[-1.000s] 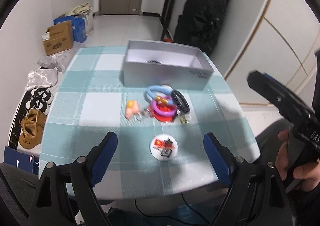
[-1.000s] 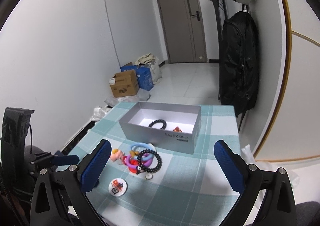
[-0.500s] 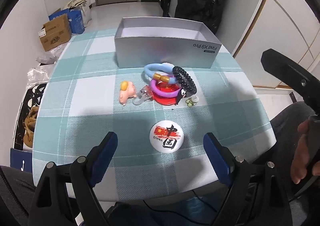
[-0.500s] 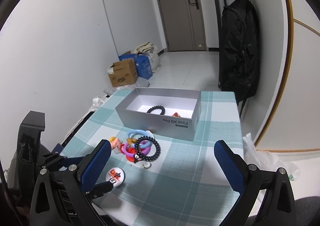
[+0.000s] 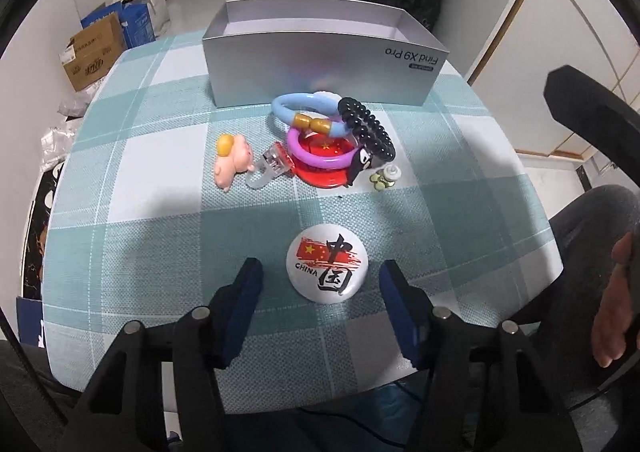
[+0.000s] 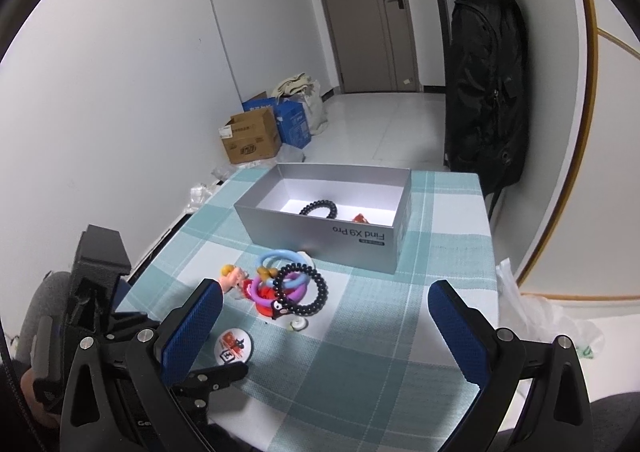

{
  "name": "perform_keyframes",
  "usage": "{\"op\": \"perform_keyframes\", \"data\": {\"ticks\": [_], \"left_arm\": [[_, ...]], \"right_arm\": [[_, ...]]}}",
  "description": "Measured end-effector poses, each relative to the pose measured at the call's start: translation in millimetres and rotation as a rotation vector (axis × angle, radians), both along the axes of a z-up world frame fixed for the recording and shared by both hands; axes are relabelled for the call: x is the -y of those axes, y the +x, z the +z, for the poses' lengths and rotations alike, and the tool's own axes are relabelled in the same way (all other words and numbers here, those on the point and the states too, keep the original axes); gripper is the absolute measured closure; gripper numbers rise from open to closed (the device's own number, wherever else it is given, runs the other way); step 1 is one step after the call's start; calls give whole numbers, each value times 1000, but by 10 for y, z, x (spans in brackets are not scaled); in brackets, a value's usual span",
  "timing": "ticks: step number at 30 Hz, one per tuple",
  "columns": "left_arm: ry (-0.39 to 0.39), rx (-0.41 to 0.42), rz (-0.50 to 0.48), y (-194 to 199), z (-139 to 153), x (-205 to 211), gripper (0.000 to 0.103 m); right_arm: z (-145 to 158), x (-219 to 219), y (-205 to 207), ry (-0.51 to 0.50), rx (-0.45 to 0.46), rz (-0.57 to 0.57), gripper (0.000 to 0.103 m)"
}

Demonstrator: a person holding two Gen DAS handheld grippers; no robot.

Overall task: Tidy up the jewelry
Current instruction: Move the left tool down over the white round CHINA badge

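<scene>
left claw (image 5: 320, 294) half open, jaws just closing around nothing yet; round china badge (image 5: 327, 269) lies flat on the counter (image 5: 140, 252) between its tips. light, stiff, slick; pinch opposite rim edges.

A black backpack (image 6: 486, 100) hangs by a brown door (image 6: 362, 8), while a brown cardboard box (image 6: 250, 136), a blue box (image 6: 294, 124) and a cream cloth bag (image 6: 298, 86) sit on the white floor (image 6: 380, 124).

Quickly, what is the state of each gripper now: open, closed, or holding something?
Left gripper: open, jaws have just been closing around the round China badge, not yet touching it.
Right gripper: open wide, holding nothing.
</scene>
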State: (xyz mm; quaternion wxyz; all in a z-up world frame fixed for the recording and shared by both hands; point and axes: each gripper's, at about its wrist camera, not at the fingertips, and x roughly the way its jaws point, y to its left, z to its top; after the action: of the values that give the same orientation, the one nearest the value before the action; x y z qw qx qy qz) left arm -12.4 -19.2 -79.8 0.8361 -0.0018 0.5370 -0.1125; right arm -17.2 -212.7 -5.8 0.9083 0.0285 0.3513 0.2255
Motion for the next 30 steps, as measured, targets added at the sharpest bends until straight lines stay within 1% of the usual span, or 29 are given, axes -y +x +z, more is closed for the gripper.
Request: {"op": "perform_keyframes", "data": {"ticks": [2, 4, 5, 6, 11, 16, 17, 18, 19, 20, 24, 27, 30], "left_arm": [[8, 3, -1, -10, 4, -6, 55], [0, 2, 0, -8, 11, -10, 60], [-3, 1, 1, -7, 13, -11, 67], [-2, 1, 1, -3, 17, -12, 68], [21, 2, -18, 18, 17, 18, 68], [7, -5, -8, 46, 22, -8, 68], [2, -5, -4, 47, 25, -13, 70], [-5, -1, 0, 44, 37, -21, 83], [-14, 4, 4, 45, 63, -36, 87], [-16, 4, 7, 51, 68, -44, 88], [-25, 4, 3, 69, 47, -49, 88], [-61, -12, 12, 65, 43, -111, 89], [-121, -6, 58, 52, 95, -259, 89]], "right_arm": [[4, 0, -8, -2, 2, 1, 0], [15, 6, -13, 0, 9, 0, 0], [17, 12, -12, 3, 9, -1, 0], [17, 18, -10, 5, 9, -3, 0], [3, 33, 18, 8, 0, -14, 0], [-14, 39, 39, 6, -12, -24, 0], [-19, 37, 44, 5, -14, -24, 0], [-22, 36, 45, 6, -15, -24, 0], [-24, 34, 46, 5, -15, -25, 0], [-25, 35, 48, 4, -15, -26, 0], [-51, 15, 59, -12, -18, -34, 0], [-63, -15, 74, -15, -24, -23, 0], [-72, -40, 87, -14, -27, -20, 0]]}}
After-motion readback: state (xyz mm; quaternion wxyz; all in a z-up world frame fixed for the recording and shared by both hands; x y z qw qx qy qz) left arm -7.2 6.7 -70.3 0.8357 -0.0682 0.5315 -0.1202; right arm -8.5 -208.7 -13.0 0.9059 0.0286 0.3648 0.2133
